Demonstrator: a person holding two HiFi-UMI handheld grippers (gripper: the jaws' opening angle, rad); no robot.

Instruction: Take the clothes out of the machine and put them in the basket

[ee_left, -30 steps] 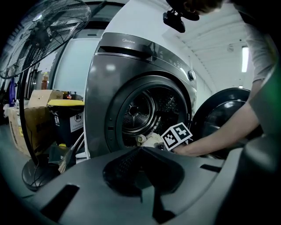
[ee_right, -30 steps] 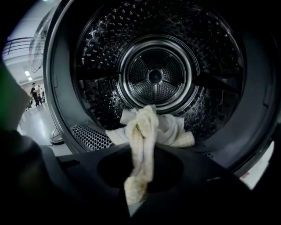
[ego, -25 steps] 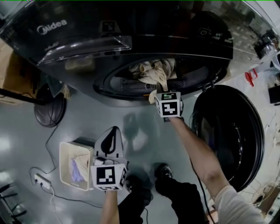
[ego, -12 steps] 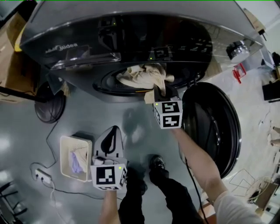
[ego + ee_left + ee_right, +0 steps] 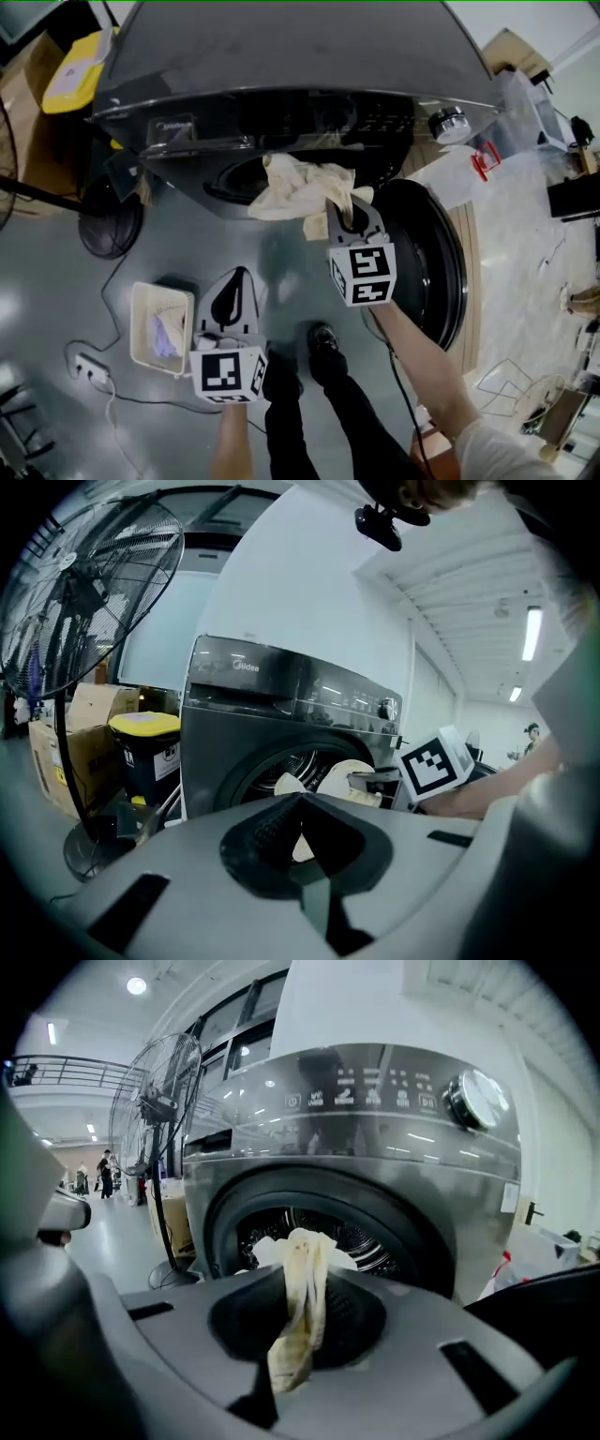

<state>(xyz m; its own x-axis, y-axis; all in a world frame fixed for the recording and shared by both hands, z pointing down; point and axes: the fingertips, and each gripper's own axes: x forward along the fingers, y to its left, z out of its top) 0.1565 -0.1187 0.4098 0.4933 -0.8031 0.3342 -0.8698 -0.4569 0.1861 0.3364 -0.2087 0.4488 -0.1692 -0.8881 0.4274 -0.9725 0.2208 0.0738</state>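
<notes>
Cream cloth pinched by the right gripper, half out of the washer drum.

Nearest, at 6 o'clock in the head view, the left gripper has its jaws brought together tip to tip with nothing between them. Just at its 9 o'clock the basket stands on the floor with a pale lilac cloth in it. Further out, toward 1 o'clock from the left gripper, the right gripper has its jaws clamped tight on a twisted fold of the cream cloth. The cloth stretches from there toward 11 o'clock into the drum mouth of the washing machine. The round door hangs open at the right gripper's 3 o'clock. In the left gripper view a floor fan stands at the machine's 9 o'clock.
</notes>
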